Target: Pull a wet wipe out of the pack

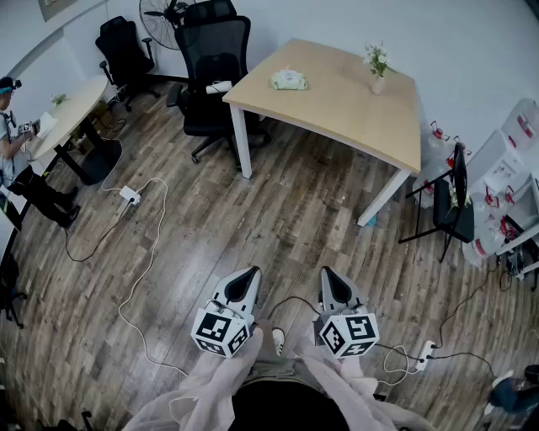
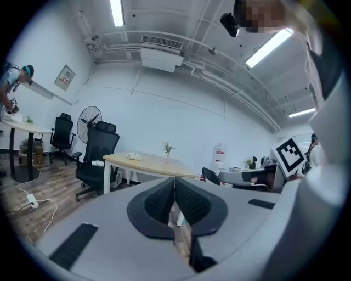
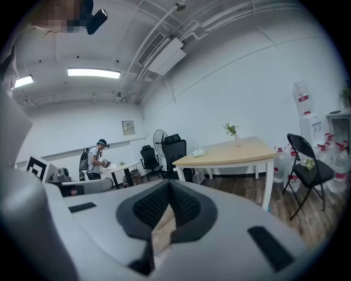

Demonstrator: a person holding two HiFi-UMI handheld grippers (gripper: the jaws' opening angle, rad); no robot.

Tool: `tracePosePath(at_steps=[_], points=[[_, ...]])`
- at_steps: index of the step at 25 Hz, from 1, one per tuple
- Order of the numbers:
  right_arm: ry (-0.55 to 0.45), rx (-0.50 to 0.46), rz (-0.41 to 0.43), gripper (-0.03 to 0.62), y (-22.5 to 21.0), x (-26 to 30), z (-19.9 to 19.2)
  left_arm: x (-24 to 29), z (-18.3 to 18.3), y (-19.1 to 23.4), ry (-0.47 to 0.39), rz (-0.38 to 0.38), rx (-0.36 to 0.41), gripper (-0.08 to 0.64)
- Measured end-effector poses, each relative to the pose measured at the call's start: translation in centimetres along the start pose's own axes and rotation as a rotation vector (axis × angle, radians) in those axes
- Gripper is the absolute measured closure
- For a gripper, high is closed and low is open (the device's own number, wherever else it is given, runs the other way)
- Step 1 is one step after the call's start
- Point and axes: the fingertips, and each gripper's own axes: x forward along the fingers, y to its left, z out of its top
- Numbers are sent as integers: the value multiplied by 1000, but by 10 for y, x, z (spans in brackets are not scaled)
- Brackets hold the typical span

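"Where is the pack of wipes (image 1: 289,80)?"

"Over there, on the wooden table (image 1: 354,114). It lies flat near the end where the black chair (image 1: 212,67) is. A small vase (image 1: 378,76) with flowers stands on the same table, well apart from the pack."

"Is anything touching the pack?"

"No. Both grippers are out over the wooden floor (image 1: 253,210), well away from the table. They are side by side and point toward it, tipped a little down."

"What is the left gripper (image 1: 249,274) doing?"

"Its two jaws are pressed together. Nothing is between them."

"And the right gripper (image 1: 329,274)?"

"The same. Its jaws are together, with nothing in them."

"What else is by the table?"

"A fan (image 1: 164,10) stands behind the black chair. A folding chair (image 1: 450,206) stands past the other end."

"Is anyone else here?"

"Yes, another person (image 1: 17,160) stands by a round table (image 1: 72,109) far to the left. A white cable (image 1: 147,252) lies on the floor on that side."
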Motion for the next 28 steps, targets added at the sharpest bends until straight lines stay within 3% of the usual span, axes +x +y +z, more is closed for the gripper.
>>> tracePosePath(at_steps=[16, 28], points=[[28, -7, -6, 580, 3, -1, -4, -4, 0, 1, -10, 28, -8, 548], [24, 23, -32, 580, -22, 44, 4, 49, 7, 21, -7, 1, 15, 547]])
